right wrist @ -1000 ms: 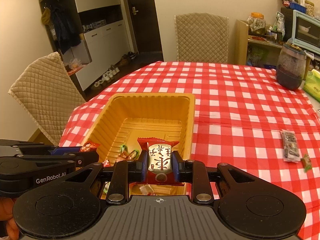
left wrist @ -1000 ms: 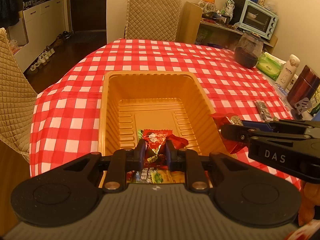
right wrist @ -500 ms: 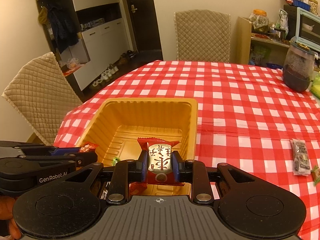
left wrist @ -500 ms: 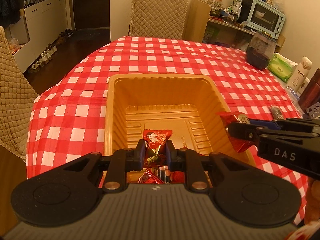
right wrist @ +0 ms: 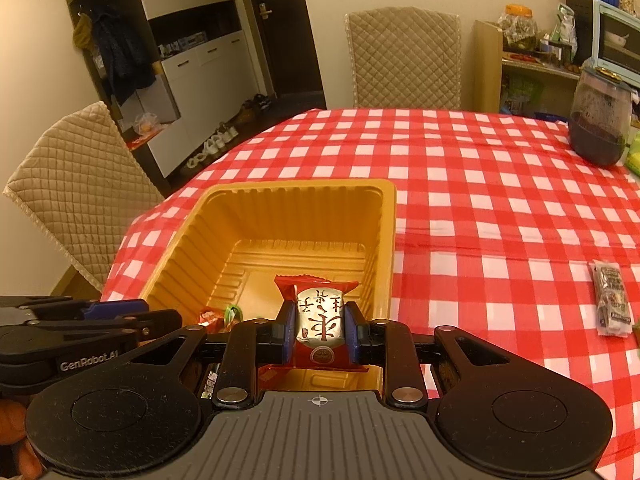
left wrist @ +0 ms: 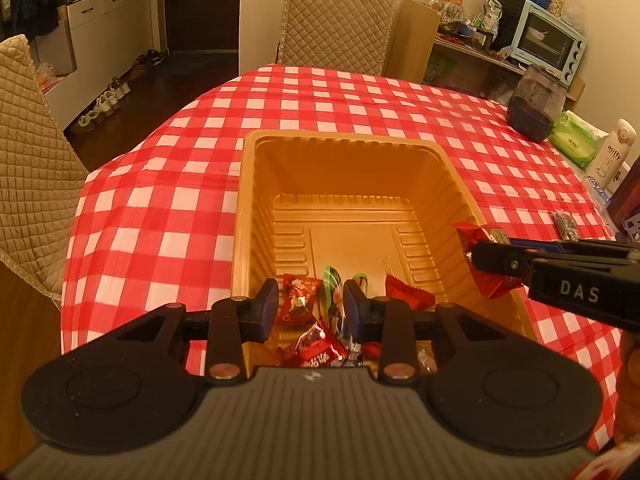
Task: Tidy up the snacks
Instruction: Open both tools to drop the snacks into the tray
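Left hand-held gripper (left wrist: pixel 310 306) first: I see its jaws standing apart over the near end of the gold tray (left wrist: pixel 256 148), with nothing pinched between the blue pads (left wrist: pixel 267 308). Below the gap, a small red candy (left wrist: pixel 298 300) with a white figure on it shows loose, and I cannot tell whether it is resting on the tray floor or in mid-air. Around it in the tray I make out a green-striped wrapper (left wrist: pixel 330 280), a plain red pack (left wrist: pixel 408 294) and a crumpled dark red wrapper (left wrist: pixel 316 348) nearest my camera.

My right hand-held gripper (right wrist: pixel 319 330) is clamped on a red snack pack (right wrist: pixel 320 316) with a silver panel carrying red Chinese characters. I hold the pack upright between the pads, above the near right part of the tray, close to its right wall. From the left wrist view, the same pack pokes out of the fingertips beside the tray's right rim.

From the right wrist view I also spot two small sweets, one red (right wrist: pixel 210 315) and one green (right wrist: pixel 233 312), on the tray floor near the left gripper's tip.

On the red-and-white checked worktop (right wrist: pixel 480 184), a grey snack bar (right wrist: pixel 610 304) lies to the right of the tray, well apart from it. A dark glass jar (right wrist: pixel 598 120) stands at the far right, with a green tissue pack (left wrist: pixel 574 142) and a white bottle (left wrist: pixel 610 156) near it. Quilted chairs (right wrist: pixel 404 56) sit around the worktop.
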